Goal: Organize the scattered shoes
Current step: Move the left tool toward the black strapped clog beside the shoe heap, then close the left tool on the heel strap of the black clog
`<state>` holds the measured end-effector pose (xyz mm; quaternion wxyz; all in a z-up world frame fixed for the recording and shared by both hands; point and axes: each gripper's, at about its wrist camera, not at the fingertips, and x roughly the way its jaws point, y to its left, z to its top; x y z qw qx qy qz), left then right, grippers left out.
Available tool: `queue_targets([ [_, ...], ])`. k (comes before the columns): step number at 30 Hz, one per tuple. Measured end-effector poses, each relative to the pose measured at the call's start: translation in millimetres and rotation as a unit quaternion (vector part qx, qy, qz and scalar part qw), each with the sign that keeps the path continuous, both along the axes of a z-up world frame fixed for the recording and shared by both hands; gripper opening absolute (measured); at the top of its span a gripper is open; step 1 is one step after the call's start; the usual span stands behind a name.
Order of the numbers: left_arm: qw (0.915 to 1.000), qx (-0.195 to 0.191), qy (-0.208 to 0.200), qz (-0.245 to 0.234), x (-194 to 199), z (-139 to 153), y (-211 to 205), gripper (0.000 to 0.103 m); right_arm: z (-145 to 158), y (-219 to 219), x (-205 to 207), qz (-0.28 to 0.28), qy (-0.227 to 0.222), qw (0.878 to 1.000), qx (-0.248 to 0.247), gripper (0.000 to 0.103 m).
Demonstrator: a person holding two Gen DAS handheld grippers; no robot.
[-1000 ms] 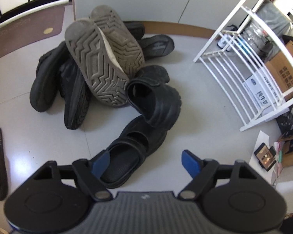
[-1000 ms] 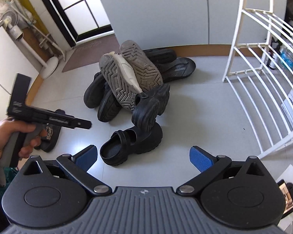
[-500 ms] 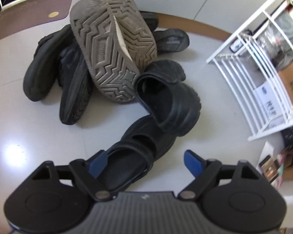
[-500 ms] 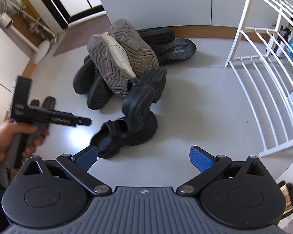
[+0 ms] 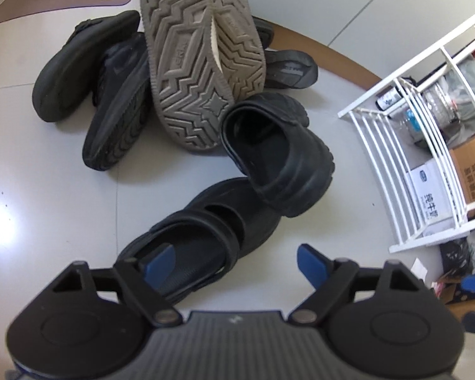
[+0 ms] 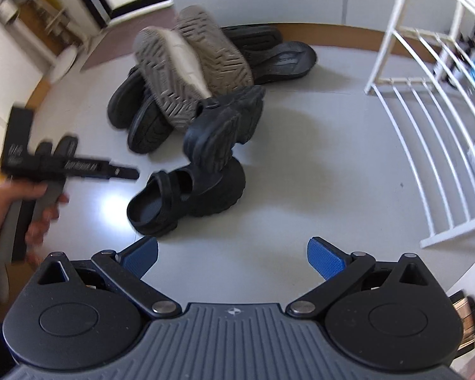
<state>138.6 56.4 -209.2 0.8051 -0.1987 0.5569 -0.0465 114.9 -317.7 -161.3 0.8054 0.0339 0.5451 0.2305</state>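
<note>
The pale grey floor (image 6: 316, 158) fills both views, and a white wire shoe rack (image 5: 405, 171) stands at its right side, its shelves bare of shoes. Cardboard boxes (image 5: 473, 171) and clutter sit behind the rack. Near the far wall lies the heap of shoes: two tan-soled sneakers (image 5: 202, 63) are tipped up with their zigzag treads showing, leaning on a pair of black shoes (image 5: 110, 95) to their left, while black slippers (image 6: 281, 57) lie flat behind them by the wall. In front of the heap, one black clog (image 5: 281, 158) rests tilted on its side, its toe touching the second black clog (image 5: 212, 231), which sits upright on the floor, closest to the cameras. The left gripper (image 5: 237, 259) hangs just above this upright clog's heel; its jaws are closing, one blue pad over the shoe's opening and the other over bare floor, pressing on nothing. From the right wrist view, a hand (image 6: 12, 215) holds that left tool at the left edge, blurred. The right gripper (image 6: 234, 256) hovers over empty floor near the upright clog, fingers spread wide and grasping nothing. A pair of dark sandals (image 6: 60, 148) lies flat at the far left.
</note>
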Motion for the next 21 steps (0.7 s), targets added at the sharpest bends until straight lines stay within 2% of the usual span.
queue_targets([
  [3, 0.9999, -0.007, -0.007, 0.006, 1, -9, 1, 0.085, -17, -3, 3, -0.016, 0.007, 1.000, 0.024, 0.103],
  [9, 0.9998, 0.009, -0.018, 0.002, 7, -19, -2, 0.083, -46, -13, 13, -0.037, -0.001, 0.997, 0.072, 0.103],
  [14, 0.9997, 0.017, -0.012, -0.014, 14, -29, -10, 0.083, -62, -16, 12, -0.040, -0.003, 0.998, 0.049, 0.103],
  [18, 0.9991, 0.027, -0.014, -0.028, 18, -35, -19, 0.083, -75, -17, 12, -0.045, 0.004, 0.998, 0.052, 0.103],
  [21, 0.9993, 0.021, -0.011, -0.030, 20, -40, -20, 0.083, -81, -14, 10, -0.041, -0.003, 0.998, 0.046, 0.103],
])
